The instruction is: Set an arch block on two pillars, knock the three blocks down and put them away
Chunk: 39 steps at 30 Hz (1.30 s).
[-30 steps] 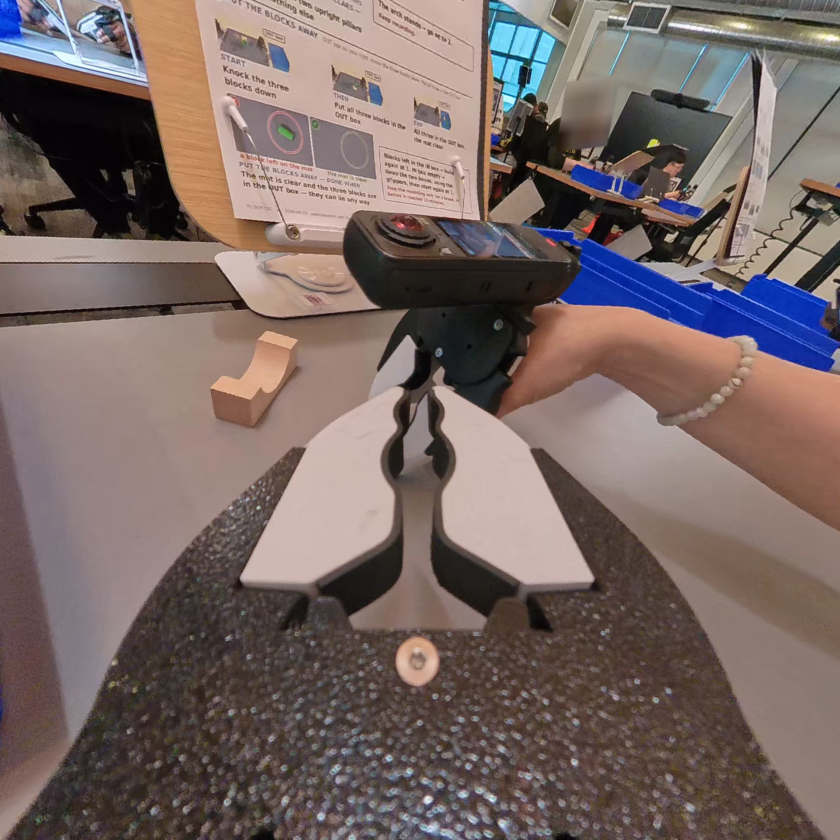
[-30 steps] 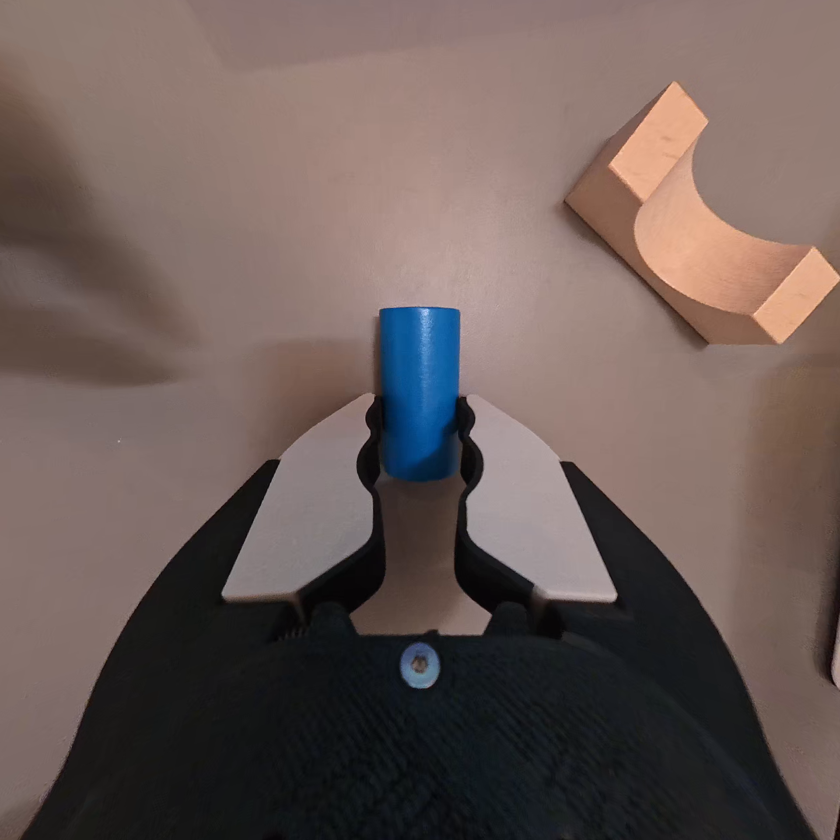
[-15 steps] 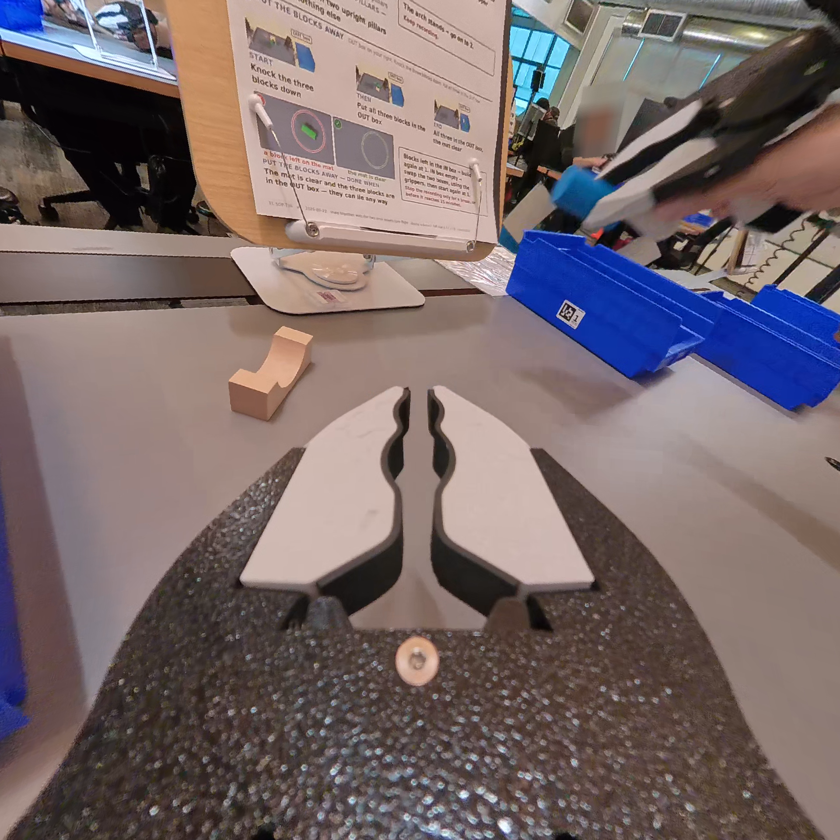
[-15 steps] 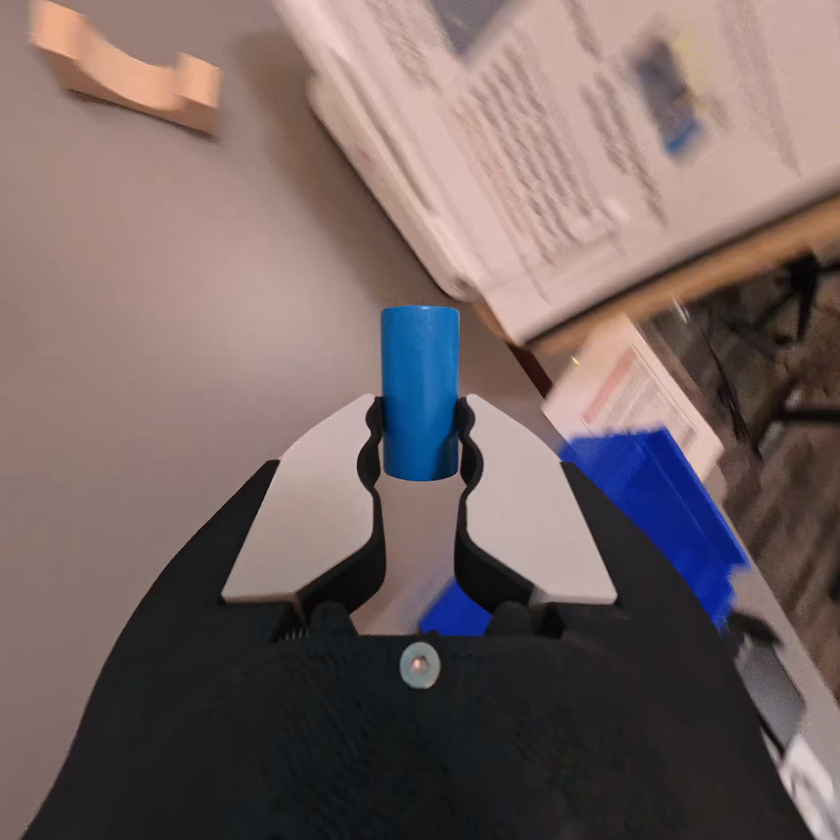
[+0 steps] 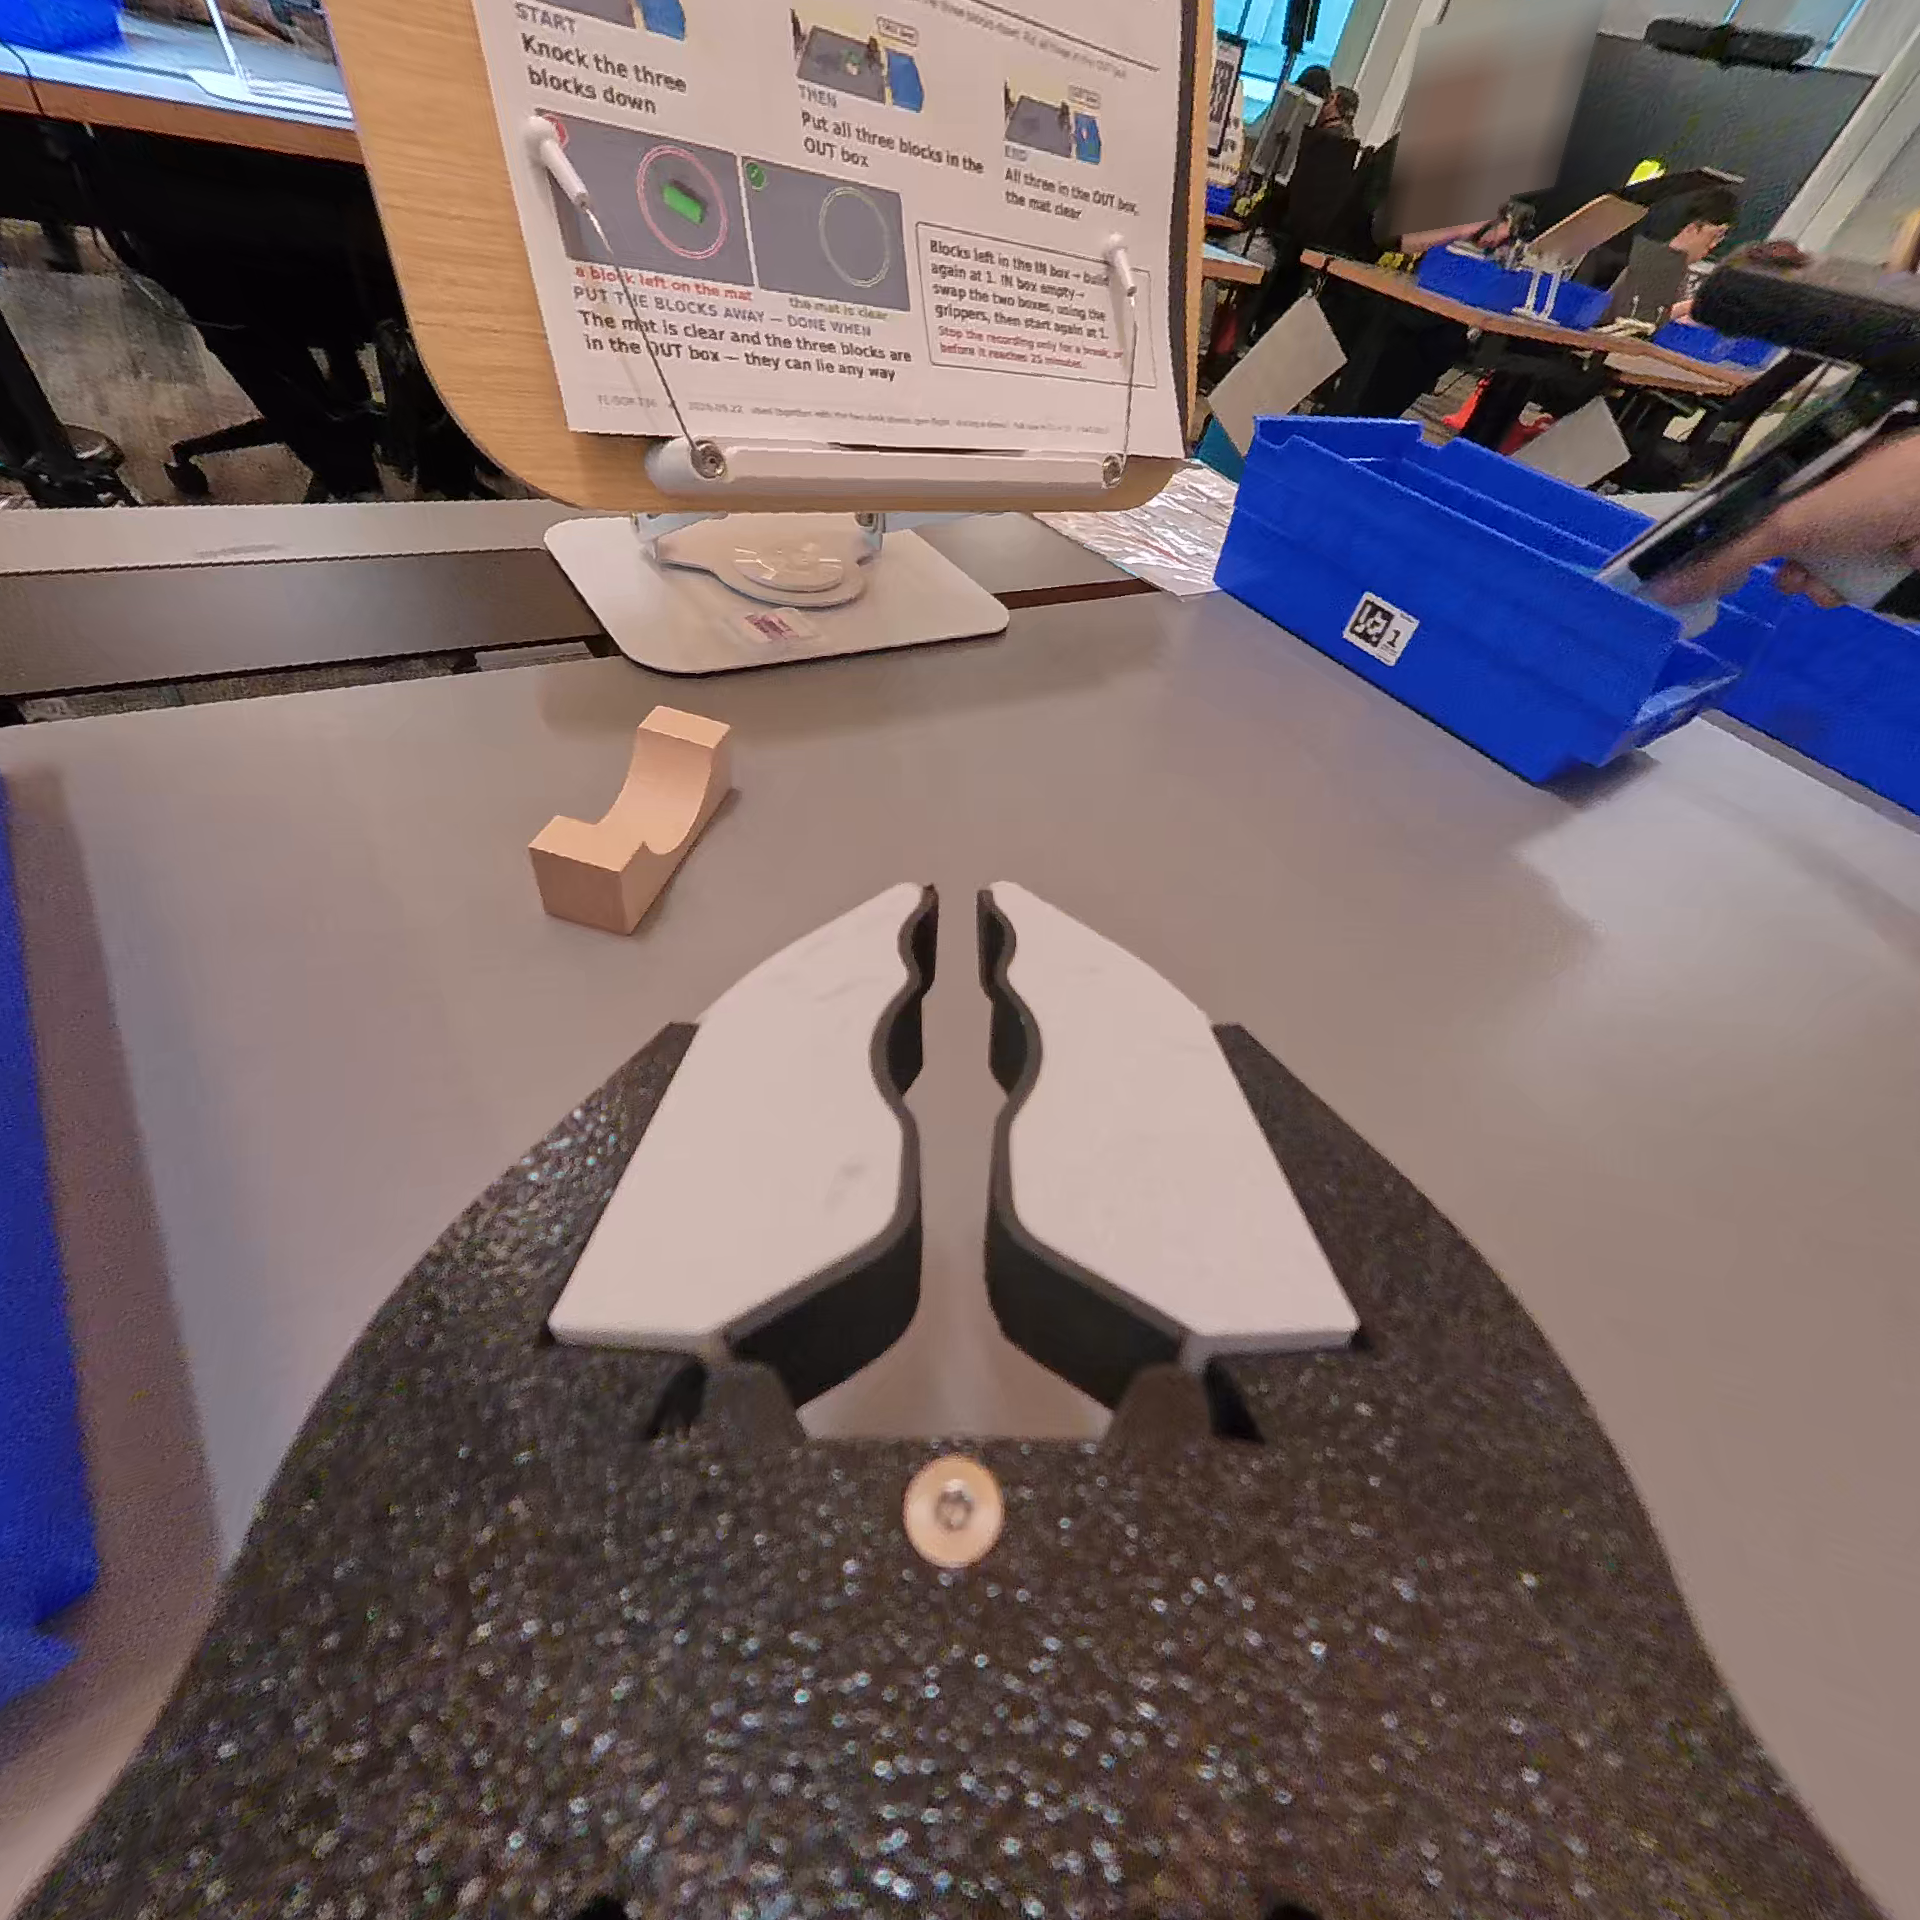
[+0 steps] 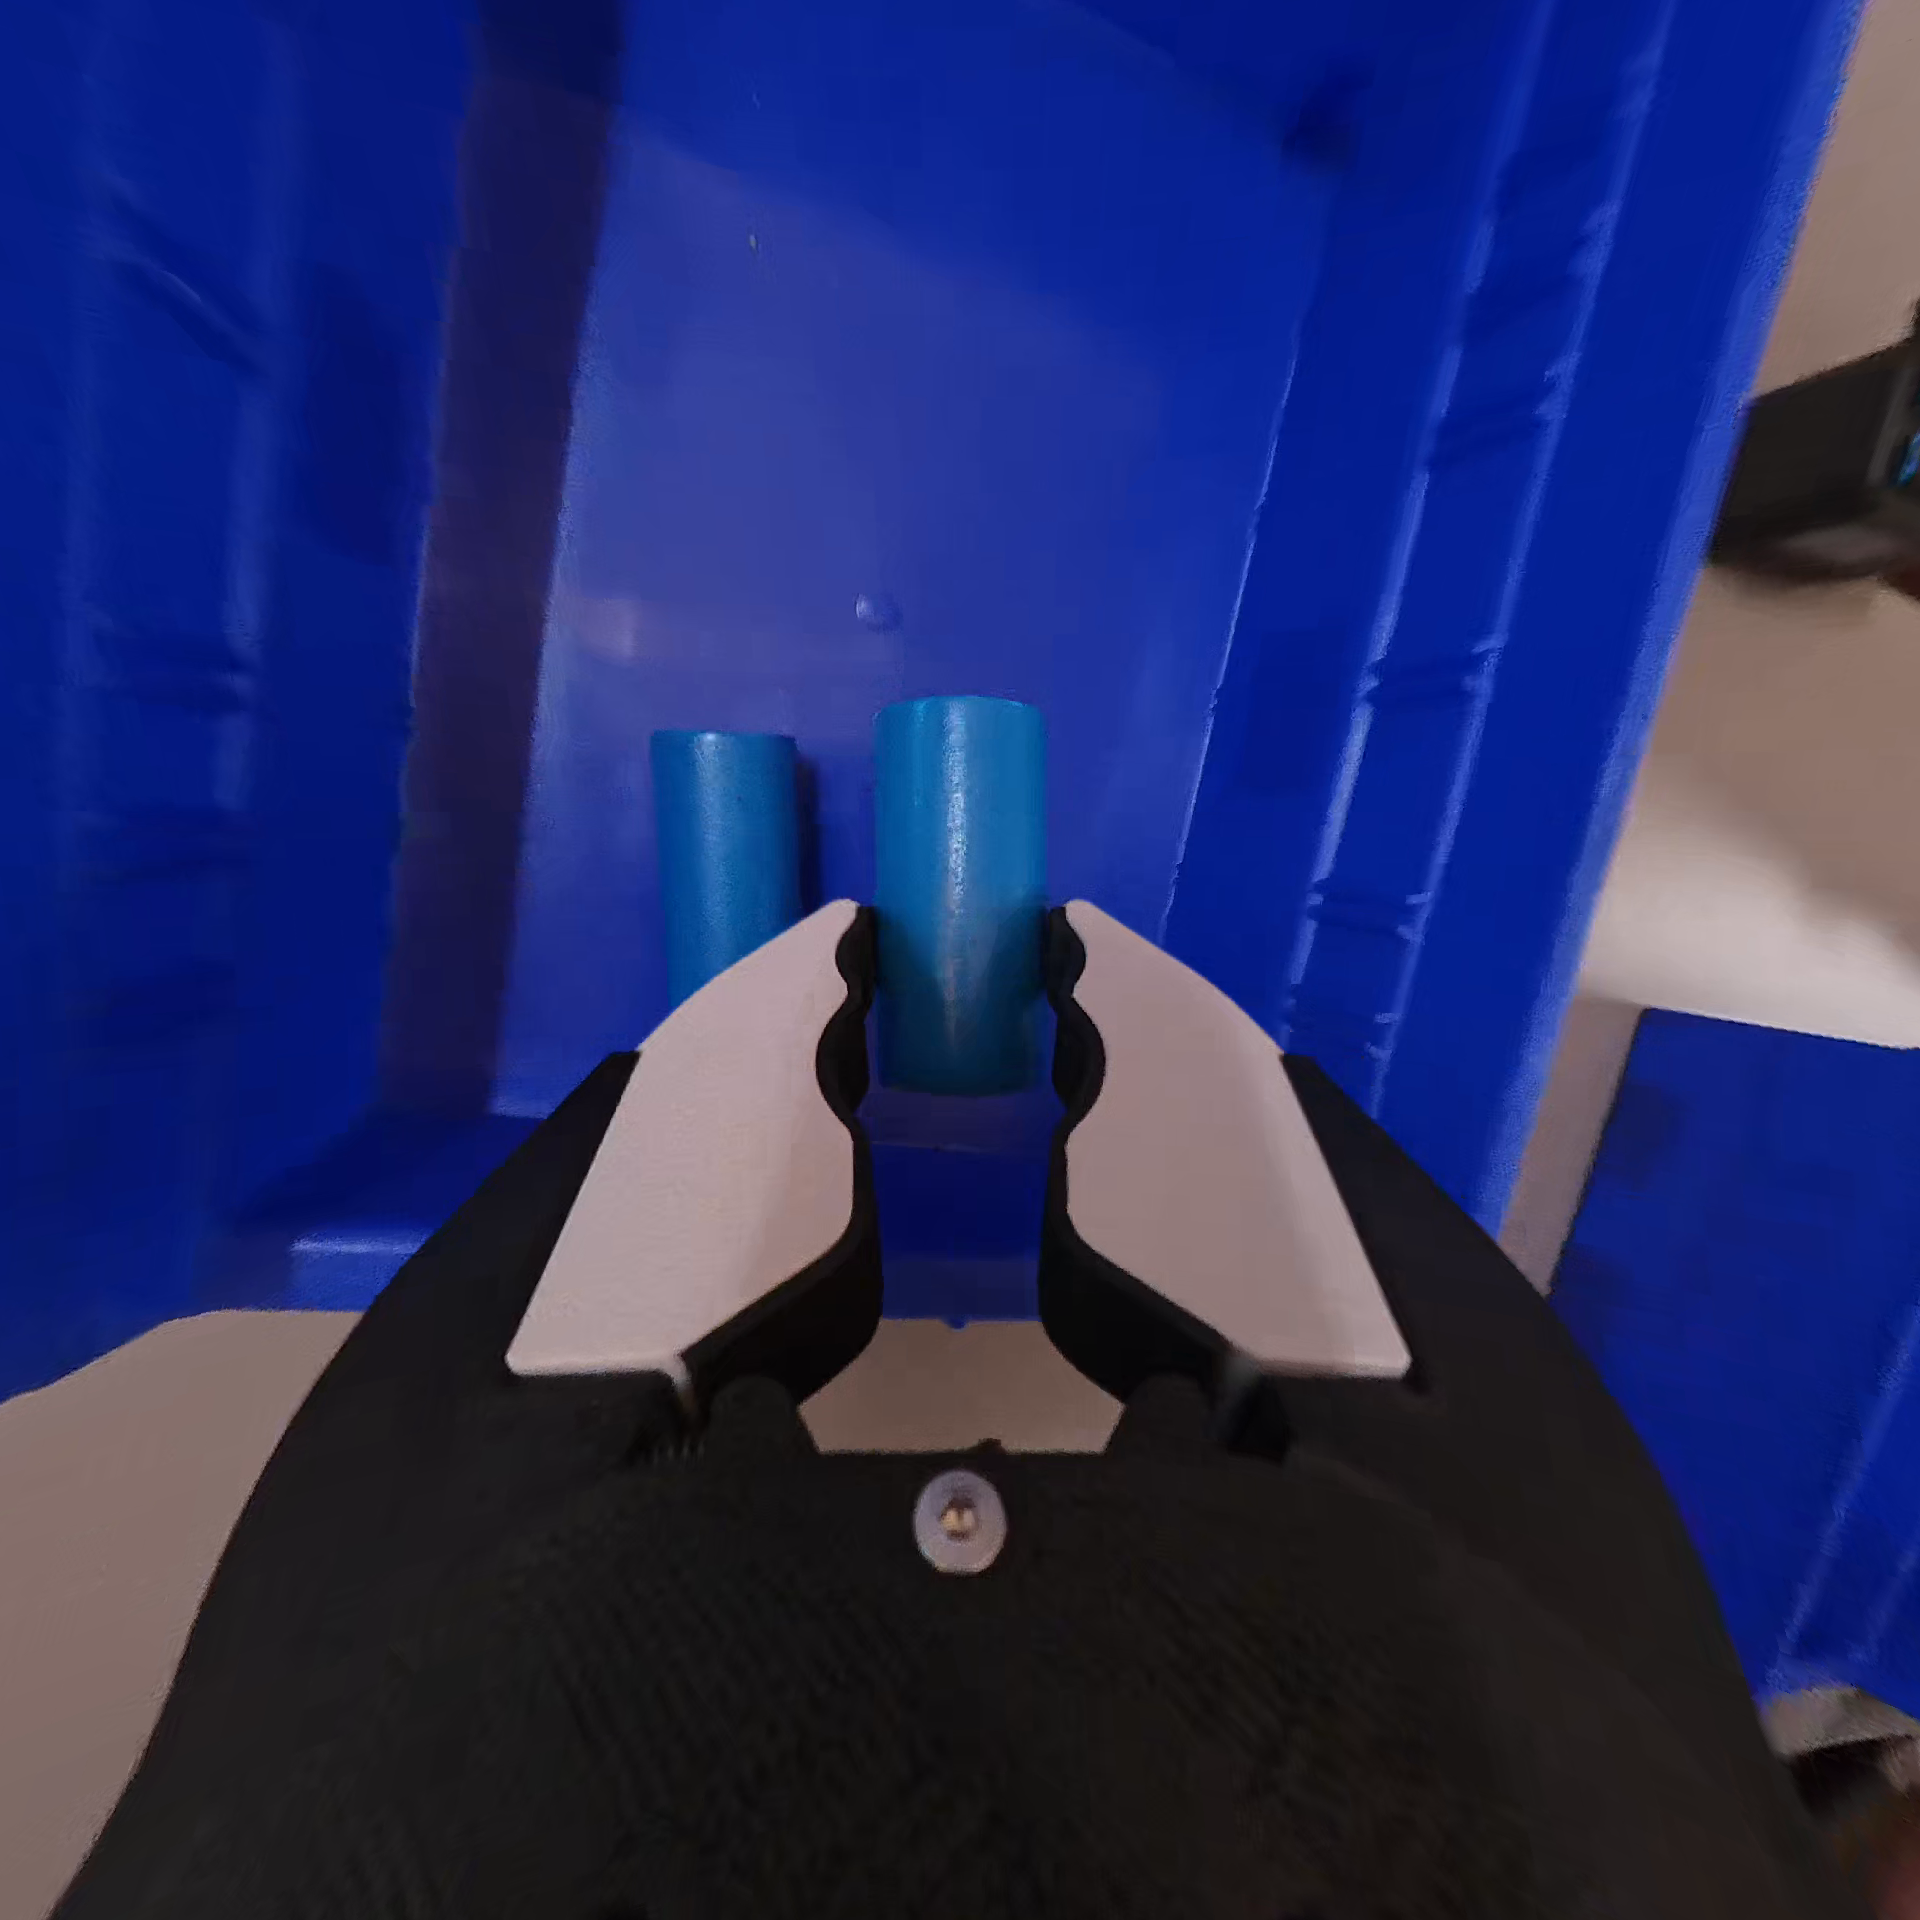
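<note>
My right gripper (image 6: 958,914) is shut on a blue cylinder (image 6: 958,831) and holds it inside a blue bin (image 6: 1351,520), above its floor. A second blue cylinder (image 6: 722,831) lies on the bin floor just to the left. My left gripper (image 5: 956,894) is shut and empty, low over the grey table (image 5: 1351,987). A wooden arch block (image 5: 634,816) lies on the table ahead and to its left. In the left wrist view the right gripper (image 5: 1766,499) shows at the far right over the blue bin (image 5: 1455,603), with a hand on it.
A wooden stand with a printed sheet (image 5: 831,208) rises on a white base (image 5: 779,592) at the table's back. More blue bins (image 5: 1849,707) lie to the right. A blue edge (image 5: 31,1247) shows at the far left. People sit at desks beyond.
My right gripper has carried the blue cylinder from the table up and to the right, into the blue bin. My left gripper has stayed shut and barely moved.
</note>
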### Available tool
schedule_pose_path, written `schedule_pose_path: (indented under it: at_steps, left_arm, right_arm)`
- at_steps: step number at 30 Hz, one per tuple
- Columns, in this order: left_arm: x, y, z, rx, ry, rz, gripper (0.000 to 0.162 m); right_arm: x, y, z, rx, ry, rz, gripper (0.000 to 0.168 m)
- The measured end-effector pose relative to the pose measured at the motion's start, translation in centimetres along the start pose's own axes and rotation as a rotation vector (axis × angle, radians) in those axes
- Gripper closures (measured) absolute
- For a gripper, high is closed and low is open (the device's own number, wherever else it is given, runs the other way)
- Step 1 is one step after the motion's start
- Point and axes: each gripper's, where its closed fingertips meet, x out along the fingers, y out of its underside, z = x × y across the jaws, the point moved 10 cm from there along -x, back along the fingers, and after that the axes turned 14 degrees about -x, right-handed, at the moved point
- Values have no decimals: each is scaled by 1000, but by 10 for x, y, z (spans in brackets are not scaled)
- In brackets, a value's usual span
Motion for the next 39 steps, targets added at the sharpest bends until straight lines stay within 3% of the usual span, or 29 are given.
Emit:
schedule_pose_path:
  at_steps: [12,16,22,28,31,34,39]
  left_arm:
    - [9,9,-3,18,-2,47,155]
    - [9,9,-4,17,6,50,155]
    - [6,6,-4,8,14,33,155]
    - [3,3,-6,9,25,17,155]
    - [1,1,-7,7,26,12,155]
    - [1,2,-7,0,28,11,155]
    - [5,4,-6,-4,35,20,155]
  right_arm:
    - [36,18,2,66,-98,14,135]
    - [34,18,2,80,-123,-23,125]
    - [3,9,0,50,-76,-96,119]
    - [-65,-18,13,-9,3,-281,120]
    - [-105,-36,47,-104,25,-404,121]
    - [-134,-61,109,-298,-33,-578,121]
    - [-140,-116,235,-755,-153,-749,120]
